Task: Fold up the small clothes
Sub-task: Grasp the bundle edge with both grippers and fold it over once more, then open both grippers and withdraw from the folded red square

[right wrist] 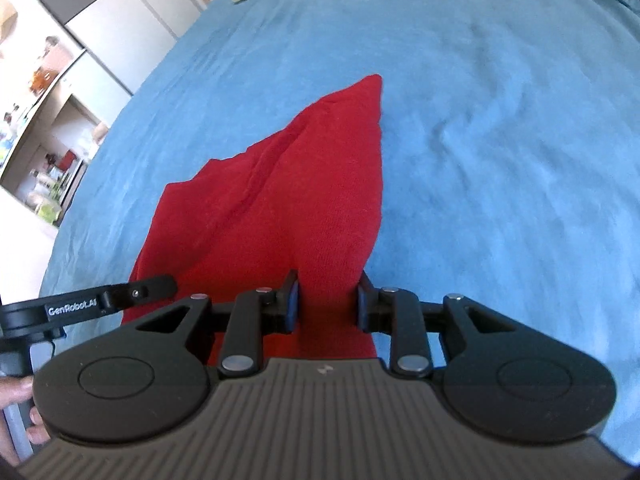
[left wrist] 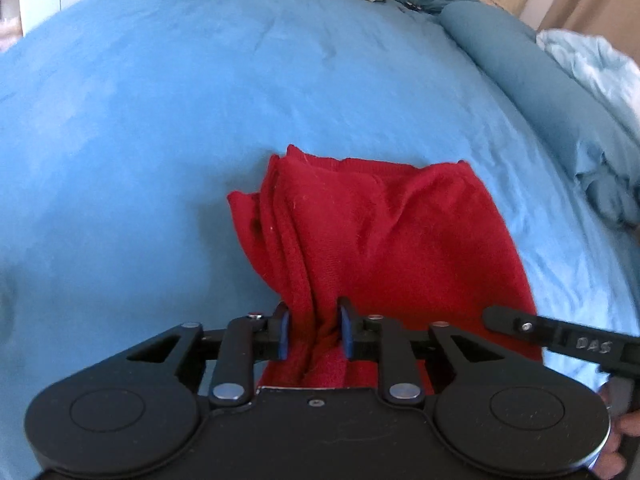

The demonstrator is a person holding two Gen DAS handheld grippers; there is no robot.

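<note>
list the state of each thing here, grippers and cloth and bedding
left gripper: shut on the red cloth, bunched fabric between its pads
right gripper: shut on the red cloth, at its near edge
red cloth: partly folded, creased, far end lying on the bed
blue sheet: spread over the bed, lightly wrinkled
teal pillow: lying at the bed's far right edge
pale blanket: crumpled beside the pillow

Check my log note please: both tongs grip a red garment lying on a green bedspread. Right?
Not quite: the bedspread is blue, not green, as both wrist views show. The rest holds: the left tongs and right tongs each pinch the red garment on it.
</note>
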